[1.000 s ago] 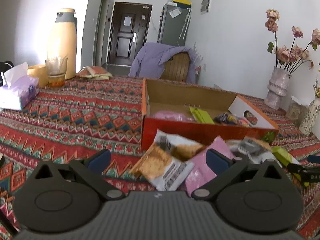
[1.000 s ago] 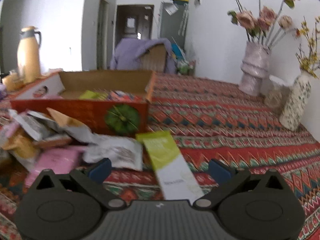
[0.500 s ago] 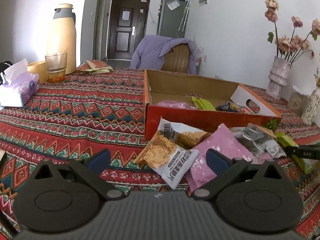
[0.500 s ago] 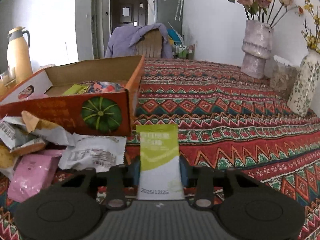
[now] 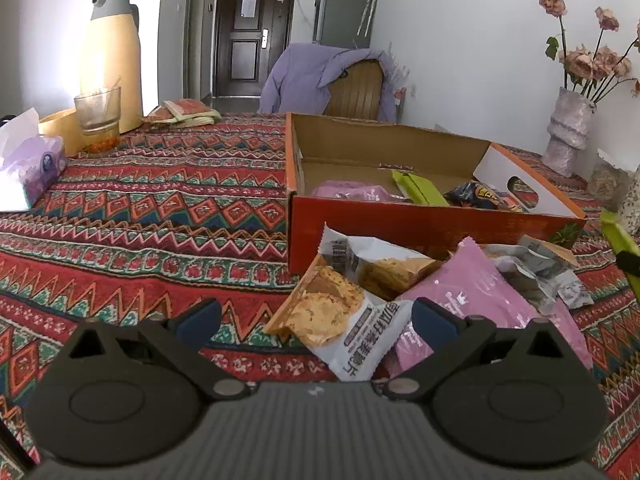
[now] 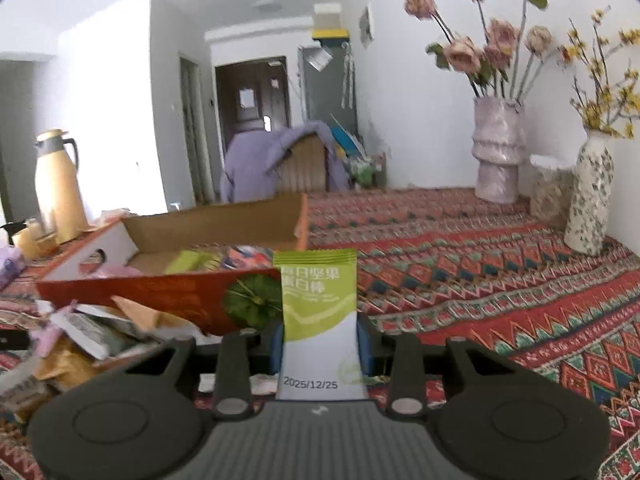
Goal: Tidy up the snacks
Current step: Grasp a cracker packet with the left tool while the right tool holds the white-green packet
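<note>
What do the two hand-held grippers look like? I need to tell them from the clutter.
Both match: the left hand-held gripper and right hand-held gripper have a ribbed grey body, two black round discs, black linkage arms with silver pivot pins, and blue finger pads.

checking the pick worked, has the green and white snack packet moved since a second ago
Yes. The green and white snack packet has come up off the tablecloth in the right gripper; its top now overlaps the orange cardboard box.

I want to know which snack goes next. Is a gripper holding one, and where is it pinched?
The right gripper pinches the green-and-white snack packet by its side edges, near its lower half. The left gripper holds nothing.
</note>
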